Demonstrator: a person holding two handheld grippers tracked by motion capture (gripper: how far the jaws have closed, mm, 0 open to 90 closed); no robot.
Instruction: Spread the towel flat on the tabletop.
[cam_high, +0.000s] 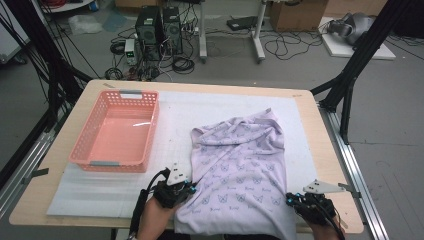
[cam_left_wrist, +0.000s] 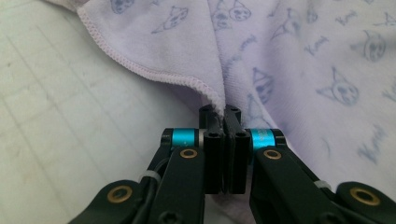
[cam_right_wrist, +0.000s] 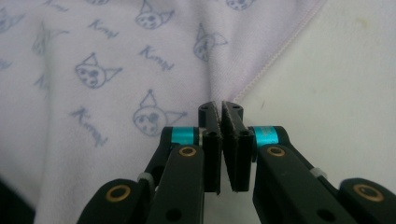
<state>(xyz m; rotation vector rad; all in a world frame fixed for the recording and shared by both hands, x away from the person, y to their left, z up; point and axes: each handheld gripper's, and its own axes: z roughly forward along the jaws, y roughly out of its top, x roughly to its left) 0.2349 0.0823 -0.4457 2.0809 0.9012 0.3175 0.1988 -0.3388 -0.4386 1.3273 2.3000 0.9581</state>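
i've got the lilac shirt (cam_high: 240, 165) lying flat on the white mat (cam_high: 100, 195), long axis running from my edge of the table toward the far side, neck end away from me and the hem hanging a little over the near edge. the pink basket (cam_high: 117, 132) sits well apart, off to the left on the same mat.

my left gripper (cam_high: 186, 189) is at the shirt's near-left edge and the right gripper (cam_high: 295, 199) at its near-right edge, so each hand is already on its own side of the cloth, with the bulk of the shirt stretching away in front of both. in the left gripper view (cam_left_wrist: 223, 112) the jaws are pressed together with the stitched hem pinched between them. in the right gripper view (cam_right_wrist: 220, 108) the jaws are closed too, the shirt's edge caught at their tips.

both hands sit low, close to the mat, grippers pointing forward along the shirt. i judge the next move is lifting these corners and carrying them away from me to fold.
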